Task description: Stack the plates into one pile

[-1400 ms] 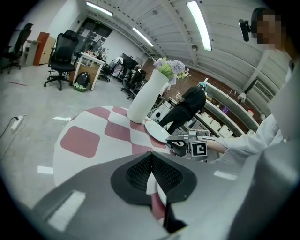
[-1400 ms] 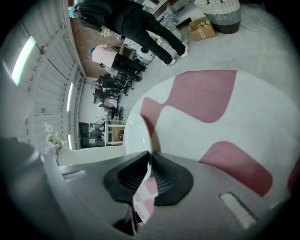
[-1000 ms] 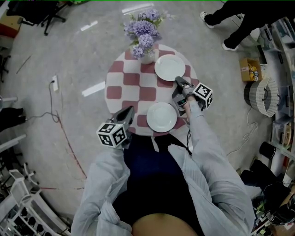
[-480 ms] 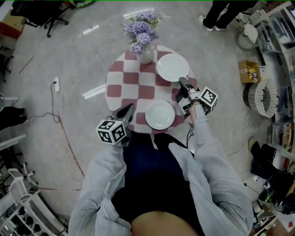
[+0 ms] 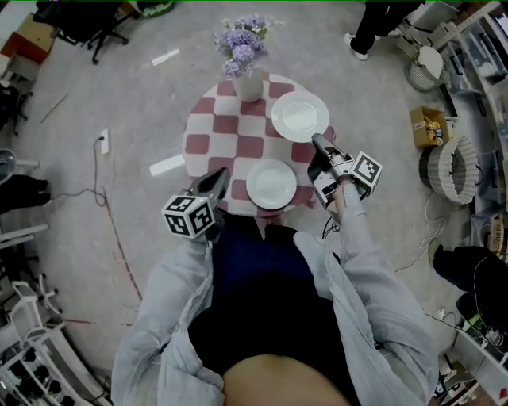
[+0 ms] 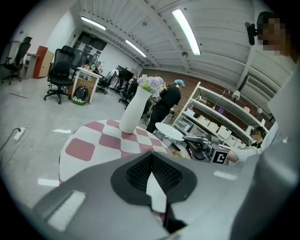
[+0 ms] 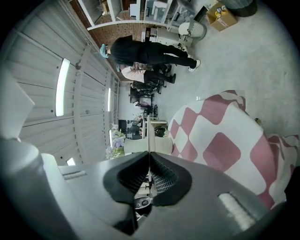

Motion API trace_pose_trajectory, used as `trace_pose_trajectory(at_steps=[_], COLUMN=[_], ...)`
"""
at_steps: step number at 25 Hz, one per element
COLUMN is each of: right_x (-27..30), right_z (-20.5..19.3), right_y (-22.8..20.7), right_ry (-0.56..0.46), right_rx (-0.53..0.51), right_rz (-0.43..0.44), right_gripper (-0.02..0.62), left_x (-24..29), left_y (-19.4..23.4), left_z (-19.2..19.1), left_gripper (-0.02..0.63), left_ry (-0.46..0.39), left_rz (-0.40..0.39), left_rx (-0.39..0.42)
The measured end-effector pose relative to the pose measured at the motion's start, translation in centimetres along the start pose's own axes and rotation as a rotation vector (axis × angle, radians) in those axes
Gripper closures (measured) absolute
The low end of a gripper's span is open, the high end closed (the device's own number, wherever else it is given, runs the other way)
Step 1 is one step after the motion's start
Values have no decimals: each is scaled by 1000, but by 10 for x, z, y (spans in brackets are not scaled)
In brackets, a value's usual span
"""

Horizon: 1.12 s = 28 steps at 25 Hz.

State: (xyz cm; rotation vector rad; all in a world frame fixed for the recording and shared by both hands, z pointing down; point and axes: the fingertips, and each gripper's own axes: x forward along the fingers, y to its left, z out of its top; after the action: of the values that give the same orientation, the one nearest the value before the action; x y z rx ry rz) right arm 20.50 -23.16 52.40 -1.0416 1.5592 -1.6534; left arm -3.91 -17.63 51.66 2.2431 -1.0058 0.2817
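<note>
A round table (image 5: 226, 147) wears a red-and-white checked cloth. The near white plate (image 5: 271, 184) lies flat by the front edge. My right gripper (image 5: 318, 141) is shut on the near rim of the far white plate (image 5: 300, 116) and holds it a little above the cloth. In the left gripper view that plate (image 6: 168, 131) hangs clear of the table with the right gripper (image 6: 201, 147) at its edge. The right gripper view shows the plate (image 7: 148, 133) edge-on between the closed jaws of the right gripper (image 7: 149, 154). My left gripper (image 5: 221, 178) (image 6: 151, 157) hovers shut and empty at the table's front left.
A white vase of purple flowers (image 5: 242, 55) stands at the table's far edge, just left of the held plate. A person (image 5: 381, 20) stands beyond the table. Shelves and boxes (image 5: 476, 95) line the right side. Cables (image 5: 99, 182) run across the floor on the left.
My right gripper has risen with the far plate, which now looks slightly larger. My left gripper has lifted a little. The near plate has stayed where it was.
</note>
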Motion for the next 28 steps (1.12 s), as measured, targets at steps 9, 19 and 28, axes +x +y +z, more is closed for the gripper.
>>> trace_pose_trajectory(at_steps=[9,19,28], right_x=[-48,-75,-76], right_z=[-42,-88,-129], right_y=[7,-14,-47], right_ry=[124,257,385], right_rx=[-46,-13,-43], right_rz=[55,27,-41], right_gripper=[580,578,578], left_x=[-22,-37,-46], left_y=[-16,-17,-12], left_z=[-18,-44,-60], left_gripper=[593,594,594], left_ry=[-64,-83,-85], left_rz=[42,76,108], left_rx=[-5,-56,-86])
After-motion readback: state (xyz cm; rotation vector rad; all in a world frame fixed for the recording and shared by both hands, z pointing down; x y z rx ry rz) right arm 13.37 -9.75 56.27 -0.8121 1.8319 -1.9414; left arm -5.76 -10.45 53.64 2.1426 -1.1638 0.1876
